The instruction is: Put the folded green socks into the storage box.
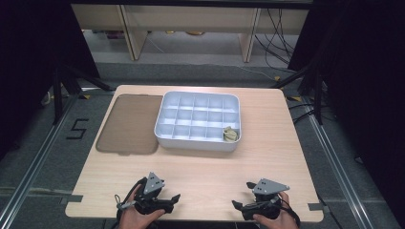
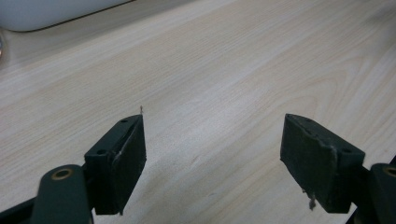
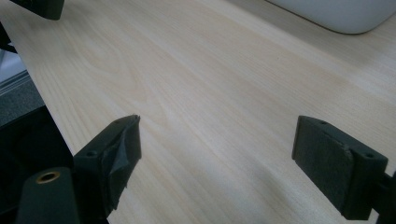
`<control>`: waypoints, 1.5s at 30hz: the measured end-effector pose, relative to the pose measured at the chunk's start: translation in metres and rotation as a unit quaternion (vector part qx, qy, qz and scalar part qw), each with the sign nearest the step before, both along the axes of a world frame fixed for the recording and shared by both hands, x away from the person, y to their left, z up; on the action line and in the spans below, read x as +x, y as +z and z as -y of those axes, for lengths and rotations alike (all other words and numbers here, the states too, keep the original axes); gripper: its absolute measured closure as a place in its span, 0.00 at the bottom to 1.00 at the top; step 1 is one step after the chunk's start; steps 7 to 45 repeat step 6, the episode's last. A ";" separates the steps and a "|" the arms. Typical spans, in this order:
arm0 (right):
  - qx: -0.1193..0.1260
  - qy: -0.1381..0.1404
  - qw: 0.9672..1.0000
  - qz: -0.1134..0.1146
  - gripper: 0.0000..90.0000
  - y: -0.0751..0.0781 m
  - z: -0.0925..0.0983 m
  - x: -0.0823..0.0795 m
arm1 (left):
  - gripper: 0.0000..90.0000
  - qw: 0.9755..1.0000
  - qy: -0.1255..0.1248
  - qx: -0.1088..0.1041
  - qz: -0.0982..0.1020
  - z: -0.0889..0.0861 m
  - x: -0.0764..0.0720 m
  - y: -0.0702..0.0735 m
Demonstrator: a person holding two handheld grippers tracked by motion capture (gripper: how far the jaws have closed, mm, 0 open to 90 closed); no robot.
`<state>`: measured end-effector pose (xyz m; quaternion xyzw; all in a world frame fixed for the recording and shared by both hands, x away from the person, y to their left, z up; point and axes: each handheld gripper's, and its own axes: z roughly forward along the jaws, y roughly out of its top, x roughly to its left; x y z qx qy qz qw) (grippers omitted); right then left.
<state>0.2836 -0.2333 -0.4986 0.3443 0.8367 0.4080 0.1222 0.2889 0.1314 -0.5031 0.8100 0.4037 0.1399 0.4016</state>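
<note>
Both jaws gape with nothing between them on the left hand-held gripper [image 1: 168, 202] and right hand-held gripper [image 1: 244, 204], low over the pale wooden worktop [image 1: 200, 167]; the crumpled beige cloth [image 1: 230, 134] sits in the white compartmented plastic tray's [image 1: 165, 119] near-right cell; approach from above, clearing the dividers.

black digit "5" [image 1: 77, 129] was taped on grey floor [image 1: 57, 157], at nine o'clock from the table [image 1: 200, 167], no other text was readable

Both grippers' jaws wide apart
</note>
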 end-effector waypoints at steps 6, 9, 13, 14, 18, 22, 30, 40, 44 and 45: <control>0.000 0.000 1.000 0.001 0.18 0.000 0.000 0.000 | 0.24 1.000 0.002 -0.002 0.000 -0.001 0.000 0.000; 0.000 0.000 1.000 0.001 0.18 0.000 0.000 0.000 | 0.24 1.000 0.002 -0.002 0.000 -0.001 0.000 0.000; 0.000 0.000 1.000 0.001 0.18 0.000 0.000 0.000 | 0.24 1.000 0.002 -0.002 0.000 -0.001 0.000 0.000; 0.000 0.000 1.000 0.001 0.18 0.000 0.000 0.000 | 0.24 1.000 0.002 -0.002 0.000 -0.001 0.000 0.000; 0.000 0.000 1.000 0.001 0.18 0.000 0.000 0.000 | 0.24 1.000 0.002 -0.002 0.000 -0.001 0.000 0.000; 0.000 0.000 1.000 0.001 0.18 0.000 0.000 0.000 | 0.24 1.000 0.002 -0.002 0.000 -0.001 0.000 0.000; 0.000 0.000 1.000 0.001 0.18 0.000 0.000 0.000 | 0.24 1.000 0.002 -0.002 0.000 -0.001 0.000 0.000; 0.000 0.000 1.000 0.001 0.18 0.000 0.000 0.000 | 0.24 1.000 0.002 -0.002 0.000 -0.001 0.000 0.000; 0.000 0.000 1.000 0.001 0.18 0.000 0.000 0.000 | 0.24 1.000 0.002 -0.002 0.000 -0.001 0.000 0.000; 0.000 0.000 1.000 0.001 0.18 0.000 0.000 0.000 | 0.24 1.000 0.002 -0.002 0.000 -0.001 0.000 0.000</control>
